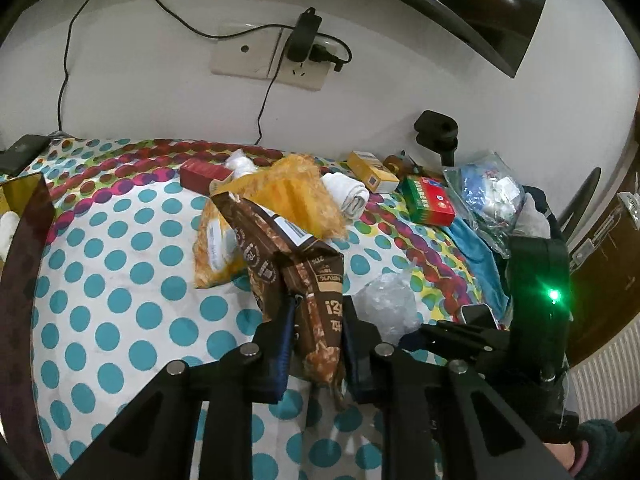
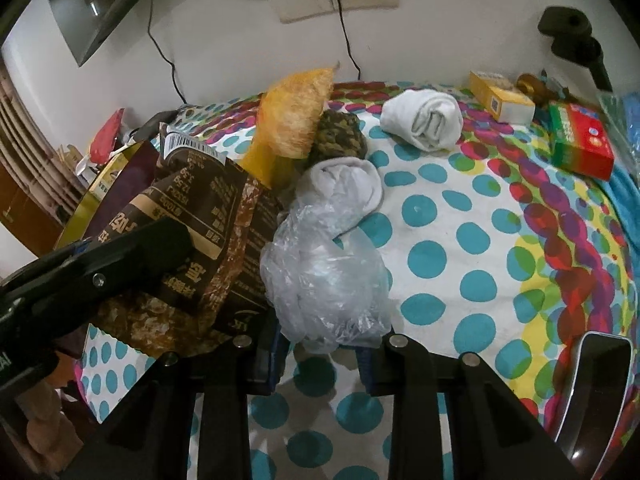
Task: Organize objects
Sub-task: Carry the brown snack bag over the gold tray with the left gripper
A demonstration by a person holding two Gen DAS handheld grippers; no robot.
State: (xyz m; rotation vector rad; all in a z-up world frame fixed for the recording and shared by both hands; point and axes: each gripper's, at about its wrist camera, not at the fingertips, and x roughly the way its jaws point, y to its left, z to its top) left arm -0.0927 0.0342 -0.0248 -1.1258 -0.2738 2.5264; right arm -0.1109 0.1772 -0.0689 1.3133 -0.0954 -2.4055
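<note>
2 grippers over the dotted sheet [image 2: 440,216] — left gripper [image 1: 318,320] clamped on brown snack bag [image 1: 296,264], lifted near centre; right gripper [image 2: 324,344] pinching clear plastic bag [image 2: 324,272], just right of it.

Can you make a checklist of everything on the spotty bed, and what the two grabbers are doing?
Surface: polka-dot sheet, crowded along the far edge.
Job's things: brown snack bag lifted at one end; clear plastic bag crumpled.
Clutter: orange packet, rolled white cloth, grey rolled sock, yellow box, red and green box, phone.
Grippers: left gripper shut on the brown snack bag; right gripper shut on the clear plastic bag.
Cables: black cable hangs from the wall socket.
Surroundings: white wall, dark screen above.
</note>
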